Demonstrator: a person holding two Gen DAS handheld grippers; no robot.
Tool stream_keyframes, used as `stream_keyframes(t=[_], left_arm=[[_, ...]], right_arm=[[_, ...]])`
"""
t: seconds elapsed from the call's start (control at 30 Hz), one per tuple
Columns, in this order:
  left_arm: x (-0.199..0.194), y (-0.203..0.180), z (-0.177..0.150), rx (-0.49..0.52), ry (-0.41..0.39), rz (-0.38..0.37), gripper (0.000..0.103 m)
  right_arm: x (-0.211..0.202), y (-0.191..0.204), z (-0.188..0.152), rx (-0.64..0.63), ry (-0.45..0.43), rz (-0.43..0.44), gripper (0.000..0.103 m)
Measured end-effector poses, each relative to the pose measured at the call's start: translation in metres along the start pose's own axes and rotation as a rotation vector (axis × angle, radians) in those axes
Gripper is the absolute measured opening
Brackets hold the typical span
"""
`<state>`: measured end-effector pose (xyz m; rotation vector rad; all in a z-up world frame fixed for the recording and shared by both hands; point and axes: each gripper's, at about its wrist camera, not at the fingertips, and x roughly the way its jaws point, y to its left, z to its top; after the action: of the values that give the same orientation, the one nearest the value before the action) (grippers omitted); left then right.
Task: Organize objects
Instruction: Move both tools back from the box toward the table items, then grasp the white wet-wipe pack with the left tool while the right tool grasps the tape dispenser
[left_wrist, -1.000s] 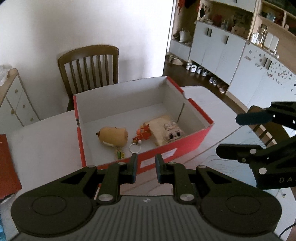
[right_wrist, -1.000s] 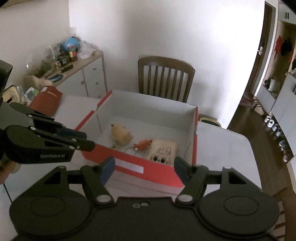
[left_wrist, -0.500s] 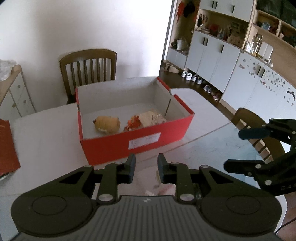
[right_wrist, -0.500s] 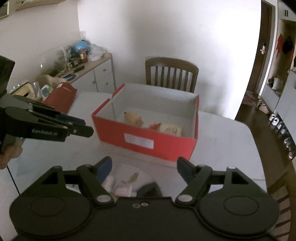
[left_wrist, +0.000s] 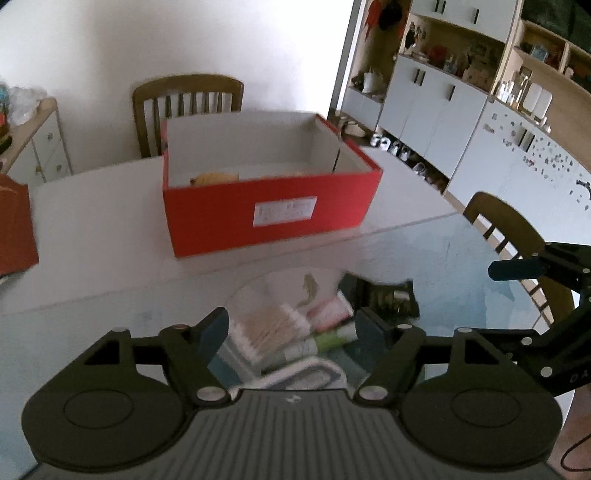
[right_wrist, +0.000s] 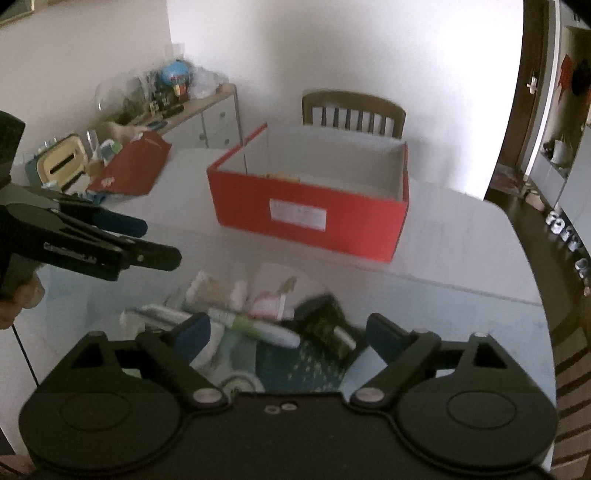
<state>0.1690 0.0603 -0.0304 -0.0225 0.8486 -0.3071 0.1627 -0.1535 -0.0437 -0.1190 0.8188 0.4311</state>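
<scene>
Both angled downward side by side, left gripper and right gripper jaws opening, nothing pinched between either pair of pads.

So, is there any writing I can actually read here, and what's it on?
"GenRobot.AI": white lettering on the side of the left claw, smeared, so only a likely reading.
"DA": start of a word on the right claw; the rest is cut off.
White label on the red box: blurred, unreadable.
White mark on the red lid: unreadable.
Both claws are opening, with nothing gripped.
</scene>
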Motion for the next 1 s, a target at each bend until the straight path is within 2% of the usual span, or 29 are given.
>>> stream_keyframes(t=[0.1, 0.2, 0.33, 0.53, 0.83, 1.0], left_arm=[[0.003, 0.003, -0.014, -0.012, 0.013, 0.016, 0.083], [0.006, 0.005, -0.026, -0.014, 0.018, 0.022, 0.086], [0.010, 0.010, -0.039, -0.005, 0.016, 0.034, 0.102], [0.026, 0.018, -0.055, 0.023, 0.046, 0.021, 0.102], [0.053, 0.017, -0.077, 0.181, 0.087, 0.009, 0.103], [0.064, 0.018, -0.080, 0.203, 0.108, 0.006, 0.103]], right_arm=[[0.007, 0.002, -0.012, 0.013, 0.027, -0.011, 0.096], [0.014, 0.004, -0.022, 0.034, 0.050, -0.019, 0.097], [0.026, 0.009, -0.030, 0.052, 0.075, -0.028, 0.099], [0.044, 0.018, -0.036, 0.060, 0.117, -0.030, 0.099], [0.070, 0.030, -0.042, 0.057, 0.184, -0.042, 0.099], [0.082, 0.035, -0.046, 0.057, 0.214, -0.046, 0.099]])
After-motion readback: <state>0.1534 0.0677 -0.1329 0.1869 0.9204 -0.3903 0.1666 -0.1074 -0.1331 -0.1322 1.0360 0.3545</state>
